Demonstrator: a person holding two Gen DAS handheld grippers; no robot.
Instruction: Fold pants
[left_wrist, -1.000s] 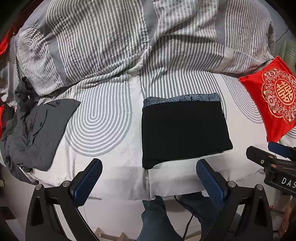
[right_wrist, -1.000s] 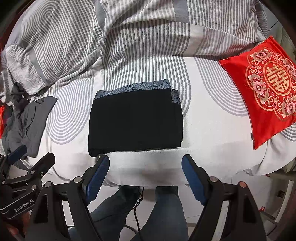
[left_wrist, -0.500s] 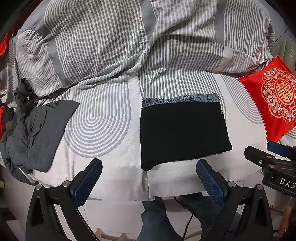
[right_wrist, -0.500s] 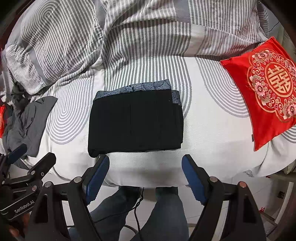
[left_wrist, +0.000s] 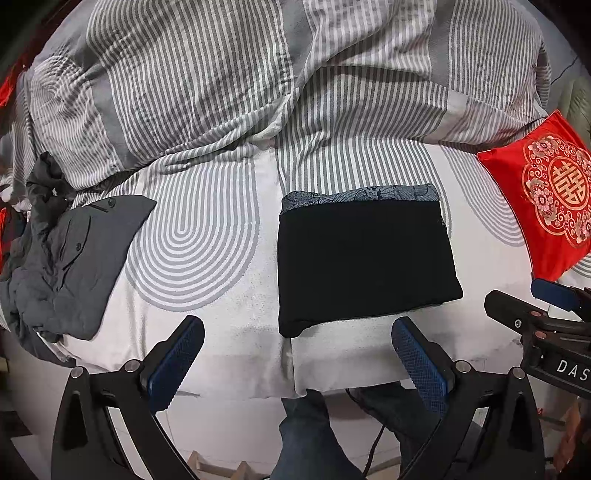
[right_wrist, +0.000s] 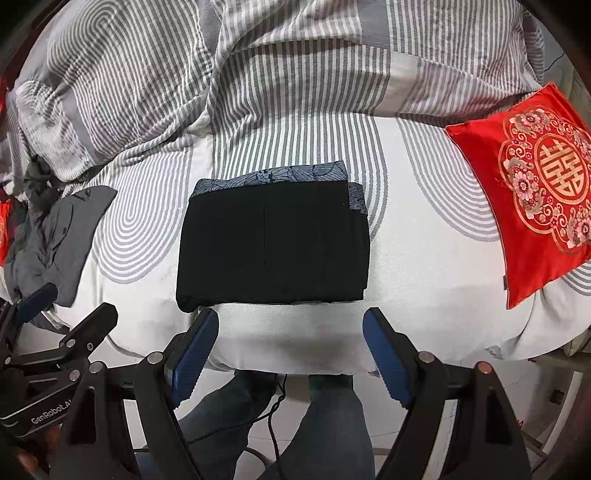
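The black pants (left_wrist: 364, 258) lie folded into a flat rectangle on the bed, with a blue-grey patterned band along the far edge; they also show in the right wrist view (right_wrist: 273, 243). My left gripper (left_wrist: 297, 332) is open and empty, held back from the bed's near edge, just short of the pants. My right gripper (right_wrist: 290, 325) is open and empty, also just short of the pants' near edge. Neither gripper touches the fabric.
A crumpled grey garment (left_wrist: 62, 258) lies at the bed's left edge. A red embroidered cushion (left_wrist: 546, 192) sits at the right. A striped duvet (left_wrist: 258, 74) is bunched along the back. The person's legs (right_wrist: 273, 424) stand below the bed edge.
Both grippers have drifted very slightly; the pants have not moved and both grippers stay open.
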